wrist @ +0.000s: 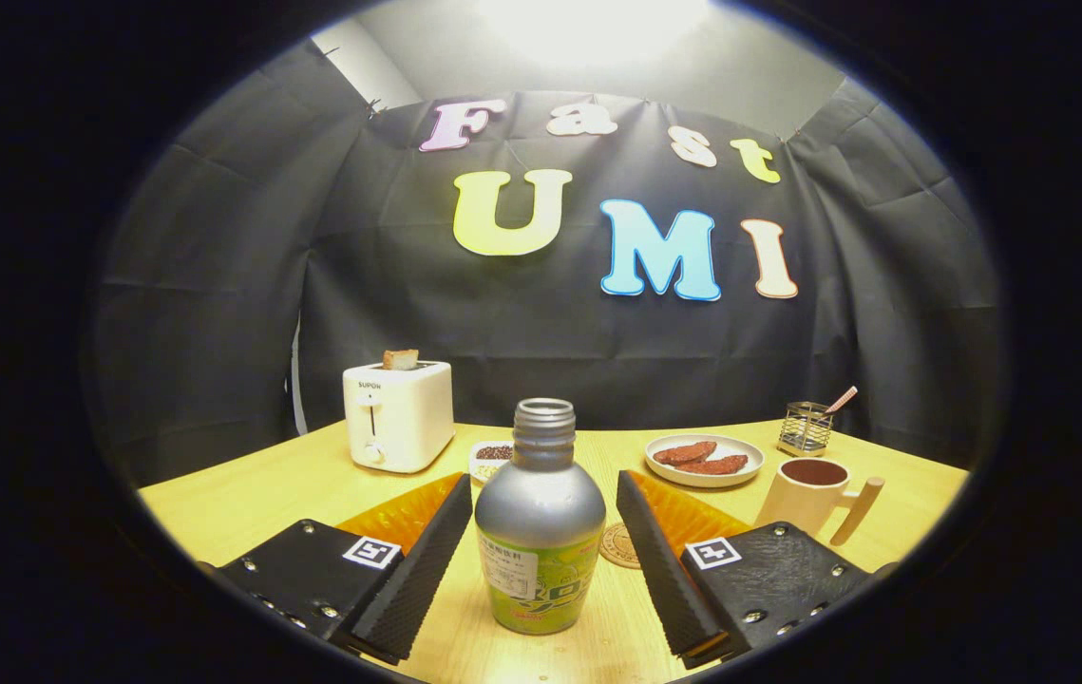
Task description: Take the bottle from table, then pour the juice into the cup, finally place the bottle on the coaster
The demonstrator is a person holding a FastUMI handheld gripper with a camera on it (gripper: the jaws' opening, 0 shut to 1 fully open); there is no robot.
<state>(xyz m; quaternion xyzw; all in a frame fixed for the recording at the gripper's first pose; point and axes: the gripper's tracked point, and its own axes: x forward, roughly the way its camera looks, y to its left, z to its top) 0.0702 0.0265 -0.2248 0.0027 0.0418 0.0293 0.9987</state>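
Gripper (542, 560) wide open, bottle (541, 522) upright between fingers, untouched

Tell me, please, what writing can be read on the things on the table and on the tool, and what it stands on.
Toaster: a small dark brand word on its front, too blurred to quote.
Bottle, standing between the fingers of the open tool: print on its green label, too small to read.
Square markers on the tool: black-and-white patterns, no words.
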